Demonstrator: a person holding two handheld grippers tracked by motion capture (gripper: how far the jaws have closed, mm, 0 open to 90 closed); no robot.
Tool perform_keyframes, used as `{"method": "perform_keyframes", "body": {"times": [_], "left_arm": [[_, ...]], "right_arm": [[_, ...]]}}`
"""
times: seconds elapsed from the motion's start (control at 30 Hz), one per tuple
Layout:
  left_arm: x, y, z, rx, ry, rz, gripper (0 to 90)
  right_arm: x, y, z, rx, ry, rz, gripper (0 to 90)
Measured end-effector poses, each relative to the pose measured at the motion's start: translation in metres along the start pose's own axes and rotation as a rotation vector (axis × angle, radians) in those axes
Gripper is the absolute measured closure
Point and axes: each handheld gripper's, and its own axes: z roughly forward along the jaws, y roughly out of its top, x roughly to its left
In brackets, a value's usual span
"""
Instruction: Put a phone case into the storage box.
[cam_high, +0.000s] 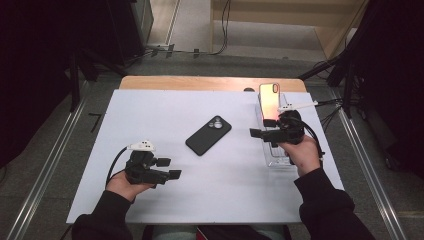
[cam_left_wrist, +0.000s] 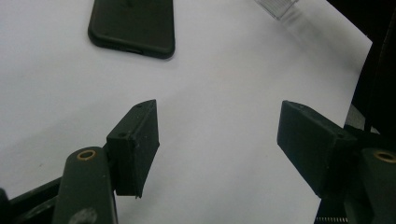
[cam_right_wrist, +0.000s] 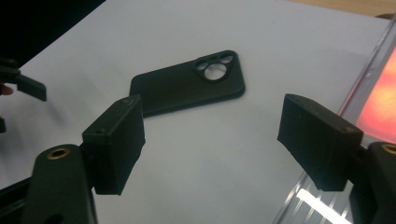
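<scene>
A: High view first. The black phone case lies flat, camera cut-outs up, in the middle of the frame on the white table. The left gripper sits at lower left, well apart from the case, jaws spread with nothing between them. The right gripper is at centre right, just over a clear tray where a phone stands upright; its jaws are apart and empty too.

B: What could go wrong there?

A: I'd judge the tray is the hazard. The right hand is directly above it, so a sideways sweep toward the case could clip the tray wall or tip the phone.

B: Left gripper view?

A: The case is at the upper left of the frame, ahead of the open left gripper. Bare white table lies between, so that approach is free. A corner of the tray shows at the top, and the table's edge falls away at the right.

B: Right gripper view?

A: The case sits centre frame, beyond the right gripper, which stands fairly wide and empty. The tray runs along the right edge, close by the right-hand jaw. The case lies flat, so a low approach may push it rather than grasp it.
</scene>
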Motion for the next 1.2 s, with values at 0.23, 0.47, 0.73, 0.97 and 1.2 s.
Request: {"method": "perform_keyframes", "body": {"times": [0.23, 0.47, 0.73, 0.97, 1.2], "left_arm": [[-0.001, -0.006, -0.006, -0.007, 0.004, -0.002, 30.1], [-0.003, -0.006, -0.009, -0.023, -0.005, 0.001, 30.1], [-0.002, -0.005, -0.007, -0.018, -0.005, 0.001, 30.1], [-0.002, -0.005, -0.008, -0.020, -0.005, 0.000, 30.1], [0.001, -0.005, -0.007, -0.028, -0.010, -0.003, 30.1]], "right_arm": [[0.017, -0.012, 0.000, 0.028, 0.032, -0.044, 23.1], [0.032, -0.027, -0.003, 0.029, 0.060, -0.071, 23.1], [0.037, -0.049, -0.008, 0.039, 0.098, -0.089, 23.1], [0.036, -0.065, -0.008, 0.048, 0.107, -0.096, 23.1], [0.037, -0.081, -0.009, 0.073, 0.143, -0.090, 23.1]]}}
